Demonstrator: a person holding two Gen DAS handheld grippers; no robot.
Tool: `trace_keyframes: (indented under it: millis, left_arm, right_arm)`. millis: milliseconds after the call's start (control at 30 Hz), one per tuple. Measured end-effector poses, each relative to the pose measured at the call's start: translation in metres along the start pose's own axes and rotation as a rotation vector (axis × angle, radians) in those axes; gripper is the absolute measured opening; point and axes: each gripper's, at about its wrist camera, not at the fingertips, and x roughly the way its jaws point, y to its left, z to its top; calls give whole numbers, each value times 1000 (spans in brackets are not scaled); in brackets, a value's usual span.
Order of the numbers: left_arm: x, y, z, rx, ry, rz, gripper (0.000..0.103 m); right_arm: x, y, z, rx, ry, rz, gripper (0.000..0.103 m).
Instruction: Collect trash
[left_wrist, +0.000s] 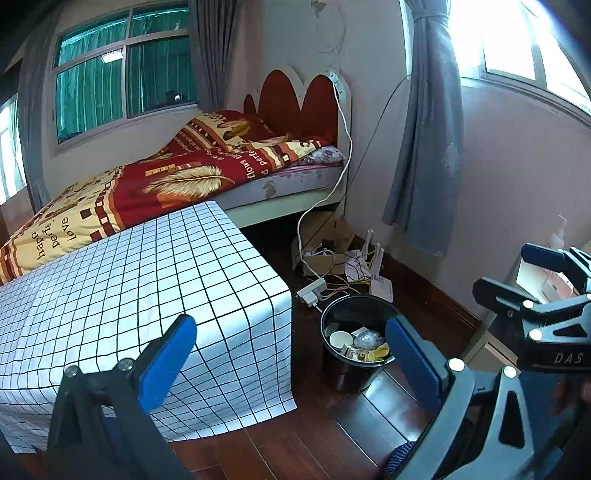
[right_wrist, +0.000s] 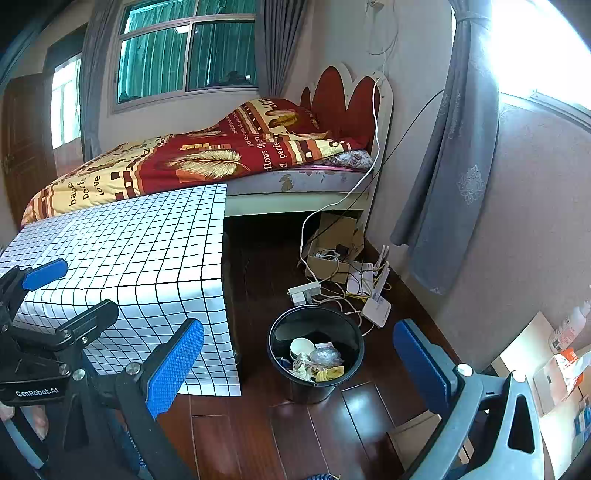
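Inspection of present state. My left gripper (left_wrist: 291, 365) stands with its blue-padded jaws spread wide and nothing between them; my right gripper (right_wrist: 299, 365) is likewise spread wide and empty. Both hang above the dark polished wooden floor (right_wrist: 295, 435), well apart from any trash.

The round black plastic waste bin (right_wrist: 316, 352) stands on the floor just beside the corner of the table draped in a white cloth with a black grid (right_wrist: 129, 258). It already holds a small white cup (right_wrist: 302, 347), a ball of crumpled clear film (right_wrist: 325, 356), a yellow peel (right_wrist: 330, 373) and paper scraps. The cloth top shows no litter in either view, so I judge the collecting largely done, though part of the table lies behind my grippers.

Risks noted:
- The bin is light and free-standing; a jaw catching its rim on a low pass would tip it and spill the contents.
- Behind the bin lie a white power strip (right_wrist: 304, 291), a white router (right_wrist: 376, 308) and tangled cables (right_wrist: 347, 295). A reach that way could snag a cord or take live equipment for rubbish.
- The open cardboard box (right_wrist: 332, 254) under the red-and-cream quilted bed (right_wrist: 207, 158) holds wiring; I would not treat it as trash.
- The hanging cloth edge could catch on a finger and drag
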Motion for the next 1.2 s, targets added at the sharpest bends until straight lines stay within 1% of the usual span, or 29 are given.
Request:
trace_keyframes:
  millis: [800,933,1033,1200]
  left_arm:
    - [-1,-1,1,10,-9,-2,103]
    - [-3,1,1,18,-22,9,103]
    - [-7,4,1,16,-56,7,103]
    - [-5,4,0,19,-51,6,103]
  right_arm:
    - [-1,0,-2,0,0,0,103]
    - [-1,0,-2,-1,0,1,103]
    - [-1,0,-2,0,-1,1,103]
    - [-1,1,-3,1,1,1,103]
